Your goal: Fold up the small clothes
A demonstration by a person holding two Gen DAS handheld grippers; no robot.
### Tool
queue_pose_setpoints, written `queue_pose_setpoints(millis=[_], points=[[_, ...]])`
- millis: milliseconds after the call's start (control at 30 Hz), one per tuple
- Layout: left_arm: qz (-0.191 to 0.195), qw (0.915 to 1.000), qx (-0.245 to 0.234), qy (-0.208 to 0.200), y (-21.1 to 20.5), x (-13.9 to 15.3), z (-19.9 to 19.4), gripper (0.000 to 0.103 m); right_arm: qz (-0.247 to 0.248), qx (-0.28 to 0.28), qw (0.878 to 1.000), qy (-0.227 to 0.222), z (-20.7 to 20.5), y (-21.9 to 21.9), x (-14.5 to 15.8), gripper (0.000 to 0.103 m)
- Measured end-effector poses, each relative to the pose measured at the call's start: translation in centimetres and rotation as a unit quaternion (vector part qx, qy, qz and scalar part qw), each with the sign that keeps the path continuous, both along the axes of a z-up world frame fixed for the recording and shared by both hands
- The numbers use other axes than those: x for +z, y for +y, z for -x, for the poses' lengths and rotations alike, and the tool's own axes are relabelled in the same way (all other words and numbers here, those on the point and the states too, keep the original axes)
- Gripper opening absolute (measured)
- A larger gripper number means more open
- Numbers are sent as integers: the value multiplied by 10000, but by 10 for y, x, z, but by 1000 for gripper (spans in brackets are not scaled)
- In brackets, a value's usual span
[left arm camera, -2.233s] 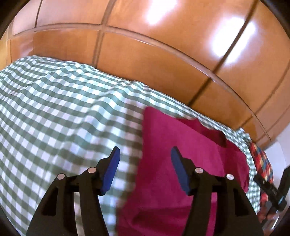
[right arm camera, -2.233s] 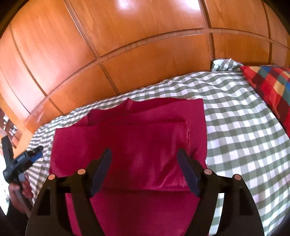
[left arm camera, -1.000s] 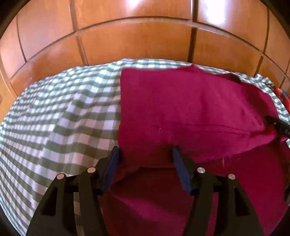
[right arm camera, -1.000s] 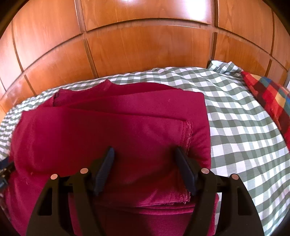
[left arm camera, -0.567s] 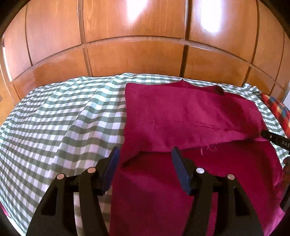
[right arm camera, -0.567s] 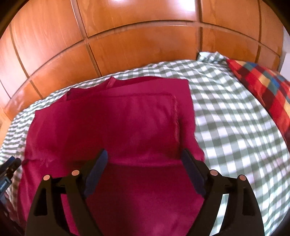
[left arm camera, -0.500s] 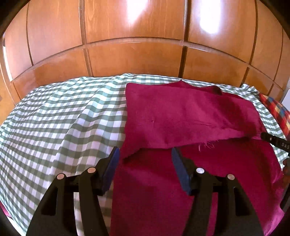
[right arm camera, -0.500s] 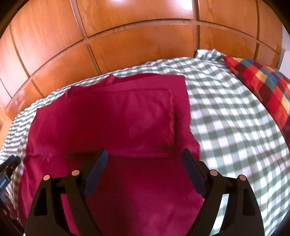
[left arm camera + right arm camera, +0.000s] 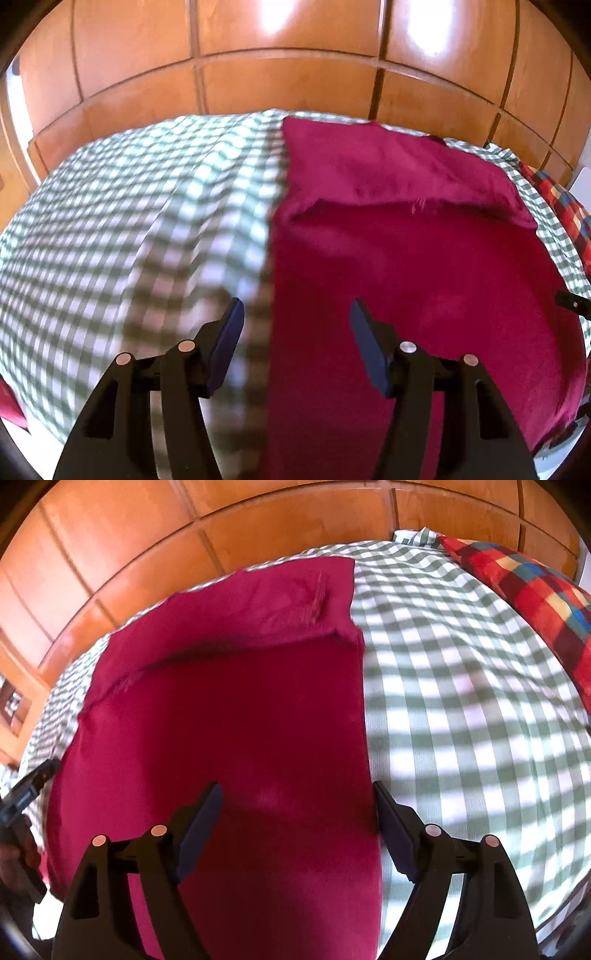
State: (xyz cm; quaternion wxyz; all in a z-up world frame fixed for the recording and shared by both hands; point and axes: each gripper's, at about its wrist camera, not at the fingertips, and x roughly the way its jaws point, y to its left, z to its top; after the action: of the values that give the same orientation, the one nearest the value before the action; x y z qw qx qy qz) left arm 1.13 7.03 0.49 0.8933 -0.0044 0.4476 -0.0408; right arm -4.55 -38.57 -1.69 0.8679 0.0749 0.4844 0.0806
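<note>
A crimson garment lies flat on the green-and-white checked sheet, its far part folded back over itself into a flap with a frayed edge. My left gripper hovers open over the garment's left edge, near the front, with nothing between its fingers. In the right wrist view the same garment fills the middle. My right gripper stands open over its right edge, its jaws wide and empty. The left gripper's tip and the hand holding it show at the far left.
A wooden panelled headboard runs behind the bed. A red, blue and yellow checked pillow lies at the far right. Bare checked sheet spreads to the right of the garment and to its left.
Both grippers have drawn back from the folded flap toward the garment's near part. The right jaws have widened. The flap stays lying on the far half.
</note>
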Motion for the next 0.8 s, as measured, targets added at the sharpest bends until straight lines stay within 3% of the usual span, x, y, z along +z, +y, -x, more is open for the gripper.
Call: queue_pose_setpoints(millis=[200, 300, 467, 600, 733, 800], points=[[604, 9978, 67, 262, 31, -7, 43, 57, -144, 89, 9995, 248, 33, 1, 1, 77], [751, 9967, -106, 288, 33, -5, 66, 51, -157, 191, 9992, 327, 47, 3, 2, 73], [787, 9937, -517, 612, 25, -12, 99, 43, -98, 335, 9983, 472, 69, 6, 3, 64], [627, 9927, -675, 773, 23, -17, 116, 41, -115, 443, 9969, 638, 85, 6, 0, 59], [708, 9907, -686, 942, 28, -21, 121, 35, -40, 526, 9960, 722, 92, 9, -2, 51], [723, 9899, -725, 980, 26, -22, 122, 25, 29, 540, 9959, 726, 92, 8, -2, 44]])
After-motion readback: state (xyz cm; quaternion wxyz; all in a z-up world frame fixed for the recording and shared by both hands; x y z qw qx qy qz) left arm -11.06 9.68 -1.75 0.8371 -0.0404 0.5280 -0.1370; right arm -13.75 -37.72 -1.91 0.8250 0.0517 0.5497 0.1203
